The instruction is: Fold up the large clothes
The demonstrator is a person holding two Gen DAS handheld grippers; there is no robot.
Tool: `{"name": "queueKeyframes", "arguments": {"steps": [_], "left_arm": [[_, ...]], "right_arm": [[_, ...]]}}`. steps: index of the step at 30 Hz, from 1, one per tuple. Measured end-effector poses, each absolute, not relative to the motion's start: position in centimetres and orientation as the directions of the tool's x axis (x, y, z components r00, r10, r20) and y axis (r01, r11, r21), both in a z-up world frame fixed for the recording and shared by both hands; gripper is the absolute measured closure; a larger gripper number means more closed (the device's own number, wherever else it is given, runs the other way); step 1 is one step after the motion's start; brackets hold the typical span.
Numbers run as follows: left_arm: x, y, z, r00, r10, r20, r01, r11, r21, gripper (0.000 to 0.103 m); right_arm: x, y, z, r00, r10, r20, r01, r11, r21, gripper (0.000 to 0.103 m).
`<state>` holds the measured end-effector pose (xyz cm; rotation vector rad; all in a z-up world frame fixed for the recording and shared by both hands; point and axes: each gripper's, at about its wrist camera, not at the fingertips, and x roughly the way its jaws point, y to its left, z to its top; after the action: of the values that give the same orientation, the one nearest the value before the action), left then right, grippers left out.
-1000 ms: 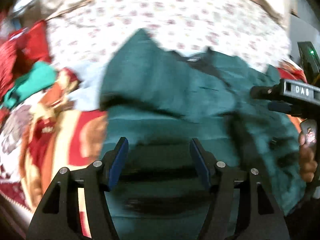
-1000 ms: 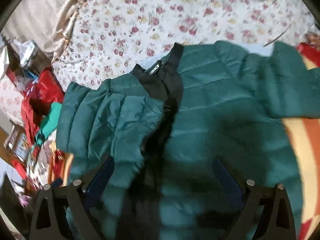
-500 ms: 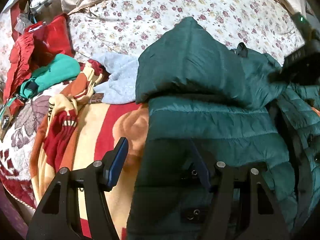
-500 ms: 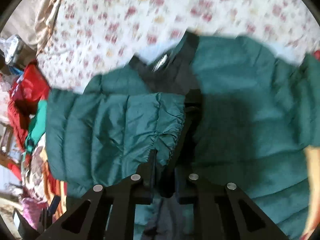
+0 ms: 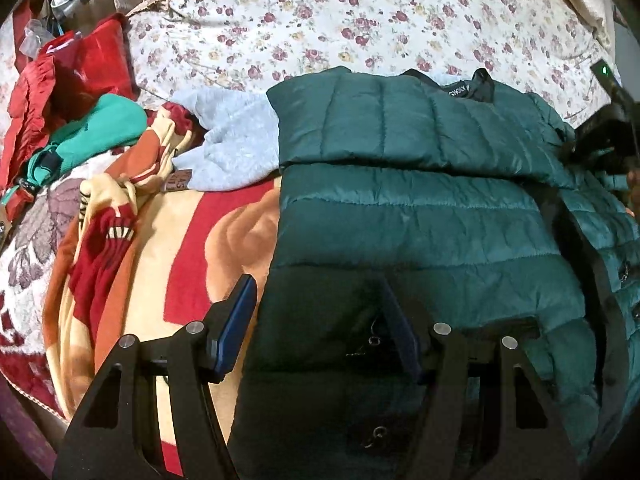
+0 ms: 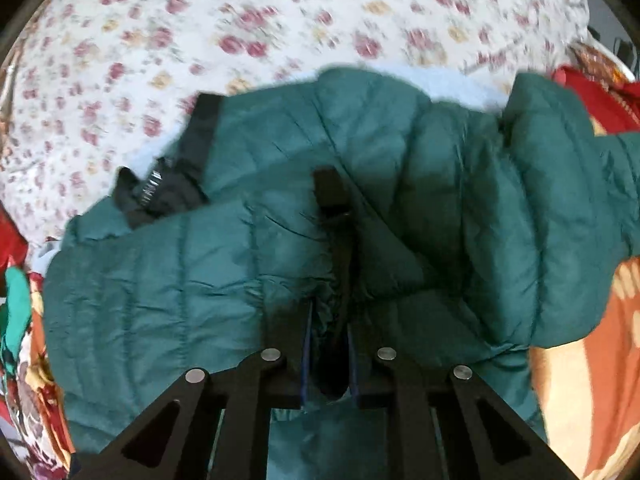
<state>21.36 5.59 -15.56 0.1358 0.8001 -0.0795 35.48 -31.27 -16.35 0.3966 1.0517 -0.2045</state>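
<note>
While the green puffer jacket [image 5: 420, 216] lay spread on the bed, one sleeve was folded flat across its chest, running from about 9 o'clock toward 3 in the left wrist view. Its black collar [image 5: 478, 88] with the label sat up at 12 o'clock, right at the edge of the floral bedsheet [image 5: 360, 12].

From the right wrist view, the right gripper [image 6: 328, 354] had its jaws pinched nearly together on a bunched bit of the jacket [image 6: 420, 200], right by the black strip of the front opening [image 6: 340, 248]. That view was pretty blurry, so I couldn't tell exactly which layer it had.

The left gripper [image 5: 316, 320] was down at 6 o'clock with its jaws spread wide, the left finger over the blanket and the right finger over the jacket's dark lower hem, not clamped on anything.

Around it: a pale blue fleece thing [image 5: 232, 148] poked out from under the jacket at 10 o'clock, and a red, cream and orange blanket [image 5: 180, 264] was underneath at 8 o'clock. Farther out at 9 to 10 o'clock sat a teal garment [image 5: 100, 132] and a red jacket [image 5: 52, 80] in a heap.
</note>
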Motion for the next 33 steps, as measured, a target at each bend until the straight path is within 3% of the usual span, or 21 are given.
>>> {"name": "queueKeyframes", "arguments": {"steps": [3,10,12,13,21,33], "left_arm": [[21.5,5.4,-15.6,0.691,-0.016,-0.723,0.121,0.988,0.094,0.039],[21.2,5.1,-15.5,0.692,-0.003,-0.722,0.115,0.988,0.105,0.039],[21.1,5.2,-15.4,0.693,-0.004,-0.721,0.114,0.988,0.105,0.039],[20.9,5.2,-15.2,0.694,-0.004,-0.720,0.115,0.988,0.104,0.039],[17.7,3.9,-13.5,0.731,-0.060,-0.680,0.168,0.981,0.094,0.039],[15.9,0.1,-15.9,0.693,-0.087,-0.716,0.248,0.961,0.124,0.039]], "right_arm": [[35.3,-31.9,-17.1,0.512,0.038,-0.858,0.372,0.891,0.261,0.079],[34.7,-31.6,-14.8,0.520,0.007,-0.854,0.330,0.921,0.209,0.057],[33.5,-31.7,-13.5,0.552,-0.001,-0.834,0.326,0.921,0.214,0.034],[32.2,-31.9,-12.6,0.577,-0.006,-0.816,0.319,0.922,0.219,0.030],[22.4,-33.6,-11.8,0.609,0.003,-0.793,0.293,0.928,0.228,0.029],[15.0,-50.9,-12.2,0.630,-0.170,-0.758,0.581,0.750,0.315,0.031]]}}
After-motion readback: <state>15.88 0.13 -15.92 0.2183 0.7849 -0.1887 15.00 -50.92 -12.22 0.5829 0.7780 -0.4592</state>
